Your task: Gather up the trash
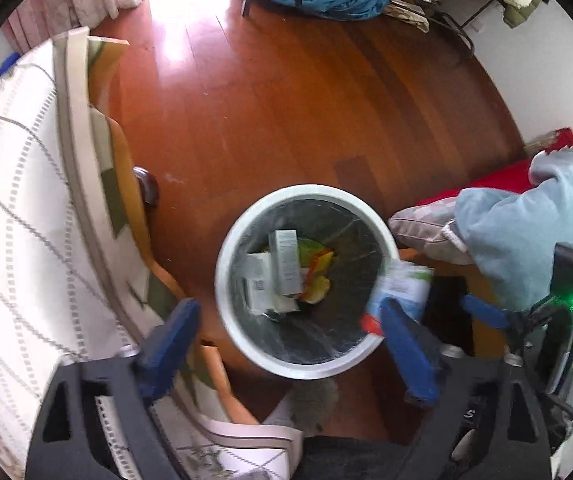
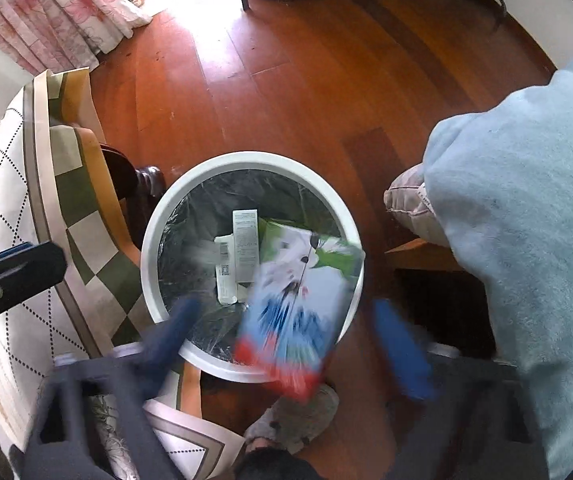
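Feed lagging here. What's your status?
Both tongs open: left, right. Blue-white carton loose above white bin. Nothing in the way.

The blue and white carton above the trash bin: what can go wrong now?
The blue and white carton looks blurred between the open fingers of the right gripper, apparently dropping. It overlaps the near rim of the trash bin, so it may hit the rim and land on the floor.
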The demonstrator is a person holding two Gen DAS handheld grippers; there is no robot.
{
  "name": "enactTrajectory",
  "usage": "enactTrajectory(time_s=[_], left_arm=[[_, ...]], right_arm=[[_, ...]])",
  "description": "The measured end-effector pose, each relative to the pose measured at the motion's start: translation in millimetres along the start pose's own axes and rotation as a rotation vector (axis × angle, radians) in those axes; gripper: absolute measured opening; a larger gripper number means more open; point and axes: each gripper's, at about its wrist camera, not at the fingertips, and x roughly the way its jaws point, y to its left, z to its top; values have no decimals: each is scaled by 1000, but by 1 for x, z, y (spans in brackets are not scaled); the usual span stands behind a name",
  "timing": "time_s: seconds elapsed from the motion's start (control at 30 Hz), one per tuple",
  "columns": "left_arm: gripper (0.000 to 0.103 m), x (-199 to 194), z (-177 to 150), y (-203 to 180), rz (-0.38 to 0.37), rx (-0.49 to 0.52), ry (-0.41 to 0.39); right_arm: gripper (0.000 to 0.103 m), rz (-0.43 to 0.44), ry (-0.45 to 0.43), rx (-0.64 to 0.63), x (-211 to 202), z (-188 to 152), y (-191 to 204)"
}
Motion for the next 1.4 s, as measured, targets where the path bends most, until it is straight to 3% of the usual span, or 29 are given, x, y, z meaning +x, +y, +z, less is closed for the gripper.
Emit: enactTrajectory(time_s=[0.27,0.53,0.87,1.17,1.4], left_arm=[[100,-47,-34,-4,135,50,-129],[100,-114,-84,-6,160,40,-240],[100,-211,-146,-19,115,71,-382],[100,-293,-204,-27,23,107,-487],[100,-338,-235,-26,-37,108,-550]], right_arm=[[101,-42,-61,11,-45,-21,8],[102,-28,-191,5,-135,-65,17],[102,25,-337,-28,-250,-138,28],[102,110,-461,-46,-351,-212,32],[102,170,-525,-71,-403,-252,36]])
